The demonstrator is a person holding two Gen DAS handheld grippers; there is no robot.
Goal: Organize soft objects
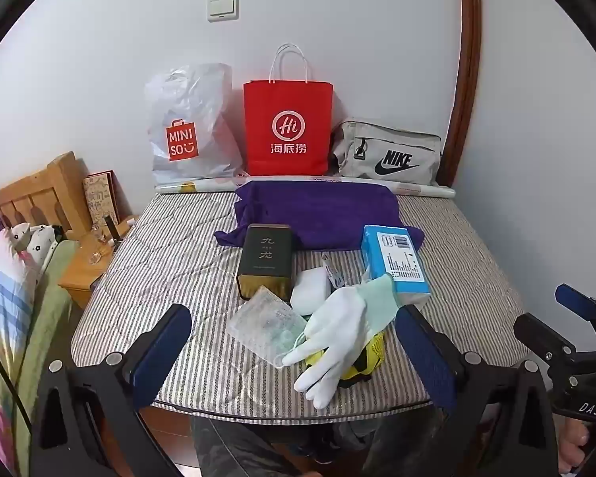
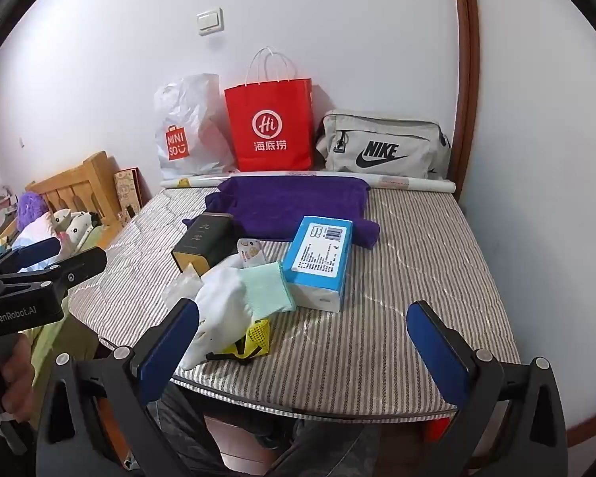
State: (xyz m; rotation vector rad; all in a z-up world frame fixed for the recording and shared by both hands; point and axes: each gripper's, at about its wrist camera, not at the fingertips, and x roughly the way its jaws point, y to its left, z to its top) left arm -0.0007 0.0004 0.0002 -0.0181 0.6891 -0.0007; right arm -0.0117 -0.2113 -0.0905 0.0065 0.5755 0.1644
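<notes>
On the striped mattress (image 1: 171, 262) lies a white glove (image 1: 333, 338) with a pale green cuff over a yellow mesh item (image 1: 371, 351). Beside it are a clear packet (image 1: 264, 324), a white pad (image 1: 312, 288), a dark tin (image 1: 264, 260), a blue tissue pack (image 1: 395, 256) and a purple towel (image 1: 318, 210). My left gripper (image 1: 294, 357) hangs open at the mattress's near edge, the glove between its fingers but untouched. My right gripper (image 2: 304, 351) stands open too, with the glove (image 2: 222, 306) by its left finger and the tissue pack (image 2: 322, 260) ahead.
Against the wall stand a white Miniso bag (image 1: 186, 127), a red paper bag (image 1: 288, 127) and a grey Nike bag (image 1: 389, 155), behind a rolled poster (image 1: 417, 189). A wooden headboard (image 1: 39, 194), nightstand and pillows lie left. A wooden door frame (image 1: 467, 71) rises right.
</notes>
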